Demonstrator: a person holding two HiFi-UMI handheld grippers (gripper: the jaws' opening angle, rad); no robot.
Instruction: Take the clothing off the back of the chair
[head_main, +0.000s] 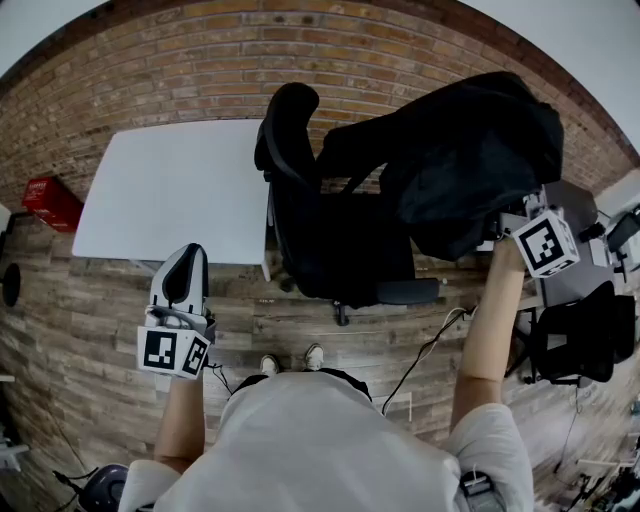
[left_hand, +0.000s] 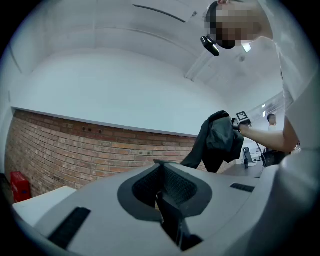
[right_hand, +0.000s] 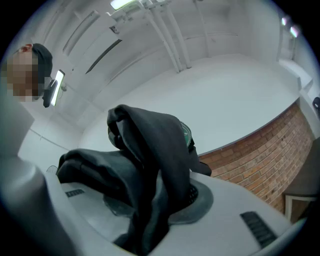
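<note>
Right of the chair (head_main: 300, 215), the right gripper (right_hand: 167, 202) grips the dark clothing (head_main: 465, 150) held aloft – cloth buries its jaws, and whether a trailing end touches the chair is unclear; left of the chair, the left gripper (left_hand: 161, 200) has jaws together, empty

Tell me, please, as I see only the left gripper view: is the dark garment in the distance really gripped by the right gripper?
Observer: Yes; the right gripper view shows the dark garment bunched between the jaws of the right gripper, closed on it.
Operator: Is it off the chair?
Observer: The head view shows it raised partly over the chair; whether a sleeve touches the backrest is unclear.
Operator: And my left gripper?
Observer: The left gripper sits low near a white table, apart from the chair.
</note>
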